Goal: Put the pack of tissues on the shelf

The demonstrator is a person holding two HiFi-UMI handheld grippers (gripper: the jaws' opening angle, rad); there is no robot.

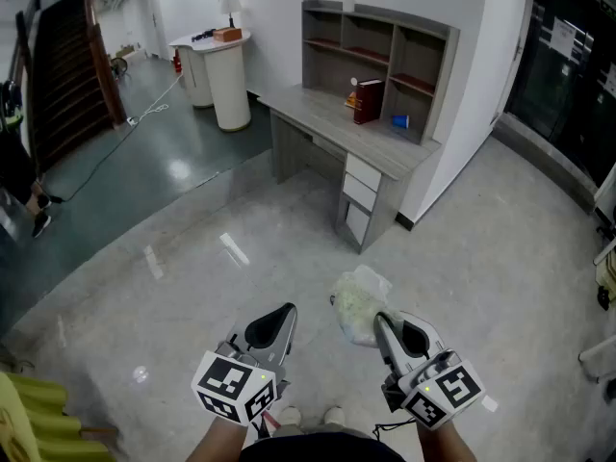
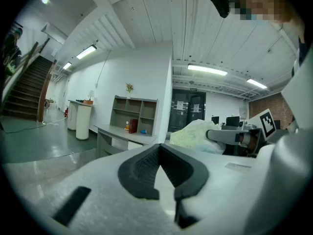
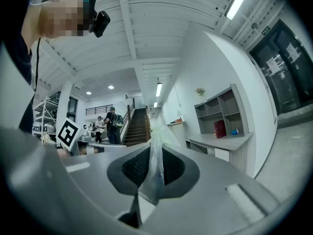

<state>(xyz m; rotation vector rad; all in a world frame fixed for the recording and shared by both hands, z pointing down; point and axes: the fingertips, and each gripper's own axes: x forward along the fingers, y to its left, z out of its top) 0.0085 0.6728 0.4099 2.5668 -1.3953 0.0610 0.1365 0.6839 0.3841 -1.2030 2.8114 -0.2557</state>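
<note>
Right hand-held gripper (image 1: 380, 320) tight on tissue pack (image 3: 156, 168)

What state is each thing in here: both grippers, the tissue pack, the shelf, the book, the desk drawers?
left gripper: shut, empty.
right gripper: shut on the pack of tissues, pinching its wrapper.
pack of tissues: held above the floor, not yet on the shelf.
shelf: open-fronted, standing on the desk.
red book: upright in a lower compartment.
drawers: closed.
</note>
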